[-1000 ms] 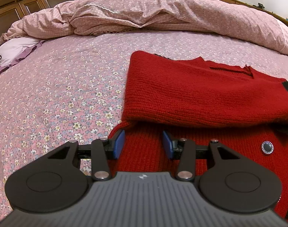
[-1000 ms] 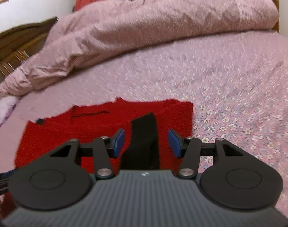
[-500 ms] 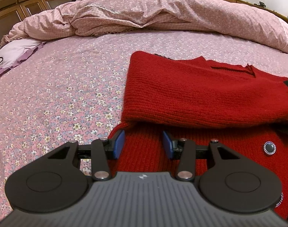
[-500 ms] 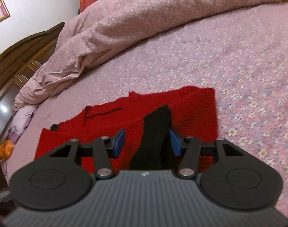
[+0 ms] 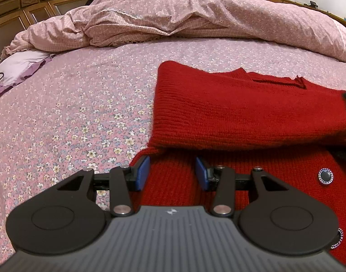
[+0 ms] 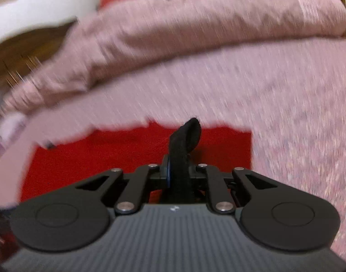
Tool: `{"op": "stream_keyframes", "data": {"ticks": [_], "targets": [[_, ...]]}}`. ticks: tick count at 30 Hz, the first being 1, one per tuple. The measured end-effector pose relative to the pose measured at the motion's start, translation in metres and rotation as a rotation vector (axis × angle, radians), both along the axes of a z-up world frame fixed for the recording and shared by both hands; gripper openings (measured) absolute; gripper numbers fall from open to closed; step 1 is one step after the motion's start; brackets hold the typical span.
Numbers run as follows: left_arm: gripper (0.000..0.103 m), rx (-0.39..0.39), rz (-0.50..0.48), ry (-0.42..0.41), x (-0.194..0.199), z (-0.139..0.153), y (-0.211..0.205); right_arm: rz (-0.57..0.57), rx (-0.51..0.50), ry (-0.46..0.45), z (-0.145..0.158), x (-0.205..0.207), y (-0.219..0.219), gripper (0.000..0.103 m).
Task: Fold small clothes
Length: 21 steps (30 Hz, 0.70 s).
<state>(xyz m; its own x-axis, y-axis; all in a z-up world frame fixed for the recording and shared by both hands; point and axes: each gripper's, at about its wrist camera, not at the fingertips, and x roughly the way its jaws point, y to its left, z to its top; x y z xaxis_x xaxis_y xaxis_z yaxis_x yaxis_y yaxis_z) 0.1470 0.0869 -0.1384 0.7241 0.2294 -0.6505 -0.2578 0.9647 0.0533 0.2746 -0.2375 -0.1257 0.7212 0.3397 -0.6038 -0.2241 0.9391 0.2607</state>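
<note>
only the right view shows right gripper [image 6: 178, 172] fingers just clenched on black trim [image 6: 186, 133]; left gripper [image 5: 171, 172] released.

Both wrist views are aimed obliquely downward, close above the bed [image 5: 70, 113]; the red sweater [image 5: 241, 113] and heaped duvet [image 6: 195, 34] are shared.

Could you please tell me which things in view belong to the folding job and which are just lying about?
Part of the job:
- red knitted cardigan
- its black trim, pinched in the right tool
- left tool, open over the cardigan

Lying about:
- pink duvet
- purple cloth
- floral bedsheet
</note>
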Motion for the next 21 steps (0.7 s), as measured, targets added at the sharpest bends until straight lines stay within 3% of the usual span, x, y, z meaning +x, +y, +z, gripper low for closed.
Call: {"op": "stream_keyframes", "data": {"ticks": [4, 10, 12, 15, 21], "targets": [[0.050, -0.013, -0.010, 0.003, -0.002, 0.002, 0.003, -0.015, 0.012, -0.052, -0.018, -0.005, -0.003, 0.016], [0.050, -0.038, -0.015, 0.023, -0.005, 0.010, 0.005, -0.054, 0.083, 0.013, -0.009, -0.008, -0.015, 0.023], [0.050, -0.039, -0.019, 0.028, -0.009, 0.013, 0.004, -0.092, 0.118, 0.029, -0.006, -0.015, -0.021, 0.030], [0.050, -0.030, -0.023, 0.030, -0.016, 0.018, 0.004, -0.129, 0.145, 0.035, 0.000, -0.027, -0.032, 0.036], [0.051, -0.028, -0.005, 0.022, -0.031, 0.031, 0.009, -0.134, 0.196, 0.015, 0.023, -0.062, -0.056, 0.040]]}}
